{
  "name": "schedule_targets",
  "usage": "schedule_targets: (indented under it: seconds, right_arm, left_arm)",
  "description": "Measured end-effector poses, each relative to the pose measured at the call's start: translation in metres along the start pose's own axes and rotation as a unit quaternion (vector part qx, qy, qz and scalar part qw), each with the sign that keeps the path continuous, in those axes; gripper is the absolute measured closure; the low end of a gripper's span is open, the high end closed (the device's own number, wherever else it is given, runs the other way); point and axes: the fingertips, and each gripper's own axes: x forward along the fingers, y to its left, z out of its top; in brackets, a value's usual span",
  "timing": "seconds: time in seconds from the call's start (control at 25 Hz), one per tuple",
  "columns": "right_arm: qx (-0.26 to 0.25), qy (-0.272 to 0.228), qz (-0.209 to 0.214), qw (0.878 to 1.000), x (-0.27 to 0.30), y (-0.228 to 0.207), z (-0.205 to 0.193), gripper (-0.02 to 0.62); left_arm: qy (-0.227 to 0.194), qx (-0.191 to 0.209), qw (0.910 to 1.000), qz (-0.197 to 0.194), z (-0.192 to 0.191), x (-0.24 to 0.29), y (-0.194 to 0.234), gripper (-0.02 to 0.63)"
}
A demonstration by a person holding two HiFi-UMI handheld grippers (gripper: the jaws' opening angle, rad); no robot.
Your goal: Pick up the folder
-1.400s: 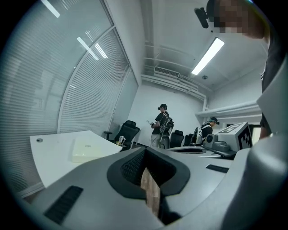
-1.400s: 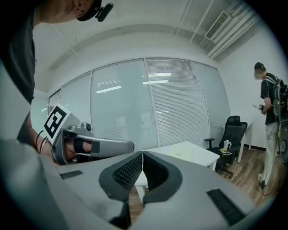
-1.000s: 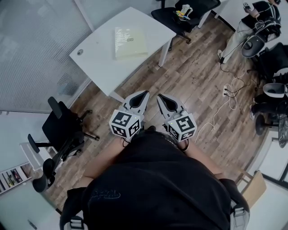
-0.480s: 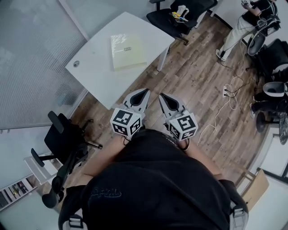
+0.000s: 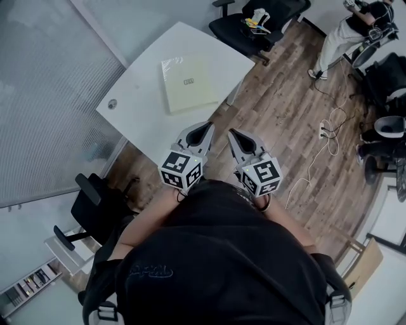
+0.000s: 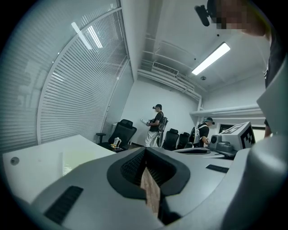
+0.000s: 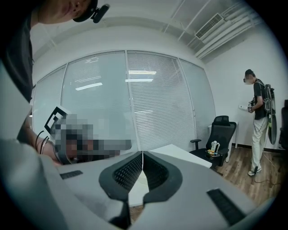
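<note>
Pale yellow folder lies flat and closed on the white table, slightly skewed, small label in the middle.

Ahead of the left tongs stood a white table; wood-plank floor lay beyond the right tongs; black office chair farther ahead; blinds leftward.

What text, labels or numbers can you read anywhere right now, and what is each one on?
Folder on the white table: a small dark mark near its middle, too small to read.
Marker cubes: black-and-white square patterns only, no words.
Items on the black chair: too small to read any print.
Nothing else is legible in any view.
</note>
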Motion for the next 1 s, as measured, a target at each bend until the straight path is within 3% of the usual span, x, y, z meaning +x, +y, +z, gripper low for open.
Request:
schedule_targets:
  seconds: [0.44,1.0]
  right_arm:
    - [-0.006,-0.003,0.003,1.000,0.061,0.023,0.015,0.572]
    - [-0.001,-0.012,0.020,1.000,0.094,0.025,0.027,0.572]
  left_arm:
    - [-0.019,0.001,0.9998,0.001,0.024,-0.012,0.065,0.594]
    - [-0.019,0.003,0.9997,0.017,0.031,-0.016,0.094,0.594]
